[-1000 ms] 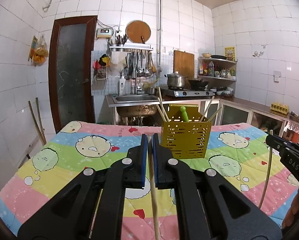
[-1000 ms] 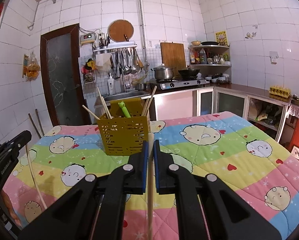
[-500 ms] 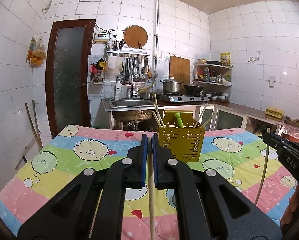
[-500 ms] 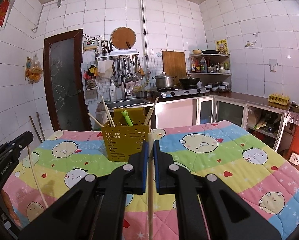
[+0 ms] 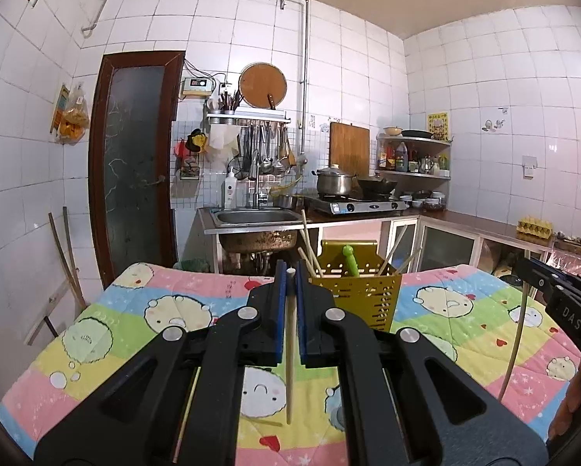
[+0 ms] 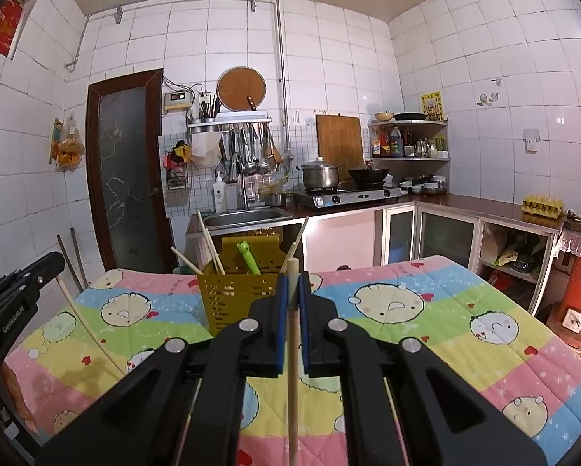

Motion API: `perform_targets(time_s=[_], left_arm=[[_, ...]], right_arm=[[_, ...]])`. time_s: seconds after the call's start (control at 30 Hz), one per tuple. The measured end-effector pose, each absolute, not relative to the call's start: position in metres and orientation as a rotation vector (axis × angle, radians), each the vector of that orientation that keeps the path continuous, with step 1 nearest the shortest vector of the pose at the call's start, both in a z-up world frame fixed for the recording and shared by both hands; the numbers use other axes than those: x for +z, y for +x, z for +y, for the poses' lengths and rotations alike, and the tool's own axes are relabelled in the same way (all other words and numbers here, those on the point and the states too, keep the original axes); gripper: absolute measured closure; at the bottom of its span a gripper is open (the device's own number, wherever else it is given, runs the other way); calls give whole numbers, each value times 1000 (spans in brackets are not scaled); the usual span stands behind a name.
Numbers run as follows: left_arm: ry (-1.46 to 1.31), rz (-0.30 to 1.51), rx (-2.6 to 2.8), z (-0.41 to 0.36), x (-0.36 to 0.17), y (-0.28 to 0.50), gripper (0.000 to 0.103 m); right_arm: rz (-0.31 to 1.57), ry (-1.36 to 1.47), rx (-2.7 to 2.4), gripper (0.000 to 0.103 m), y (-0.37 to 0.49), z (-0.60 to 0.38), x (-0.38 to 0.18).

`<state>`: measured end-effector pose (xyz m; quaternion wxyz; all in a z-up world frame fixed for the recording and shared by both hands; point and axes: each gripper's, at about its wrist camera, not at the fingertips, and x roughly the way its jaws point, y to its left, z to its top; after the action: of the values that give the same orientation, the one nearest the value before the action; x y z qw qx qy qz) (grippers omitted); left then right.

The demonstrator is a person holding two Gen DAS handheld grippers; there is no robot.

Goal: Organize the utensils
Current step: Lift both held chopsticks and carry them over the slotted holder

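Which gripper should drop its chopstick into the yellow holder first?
Roughly even; slight edge to the left. Both the left gripper and right gripper clamp a wooden chopstick upright. The yellow perforated plastic utensil holder sits just right of the left gripper's line, just left of the right's.

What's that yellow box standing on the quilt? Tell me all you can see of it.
The yellow box is a perforated utensil holder, plastic by its look, with slotted walls and a taller back panel. It stands upright on the cartoon quilt, near its far edge. Several chopsticks and a green utensil lean inside. Nothing grips it.
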<state>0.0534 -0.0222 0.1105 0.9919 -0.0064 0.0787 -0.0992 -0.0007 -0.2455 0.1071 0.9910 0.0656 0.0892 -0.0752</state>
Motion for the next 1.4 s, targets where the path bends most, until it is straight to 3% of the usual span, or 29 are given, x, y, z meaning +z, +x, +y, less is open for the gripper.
perform_targets(time_s=[0.4, 0.93, 1.4], left_arm=[[-6, 95, -229, -39, 146, 80, 99], [-86, 16, -279, -64, 220, 169, 100], [-69, -1, -256, -97, 210, 271, 100]], right_arm=[[144, 140, -145, 97, 38, -259, 133], [4, 143, -119, 97, 148, -265, 218], [-23, 194, -115, 97, 246, -284, 218]])
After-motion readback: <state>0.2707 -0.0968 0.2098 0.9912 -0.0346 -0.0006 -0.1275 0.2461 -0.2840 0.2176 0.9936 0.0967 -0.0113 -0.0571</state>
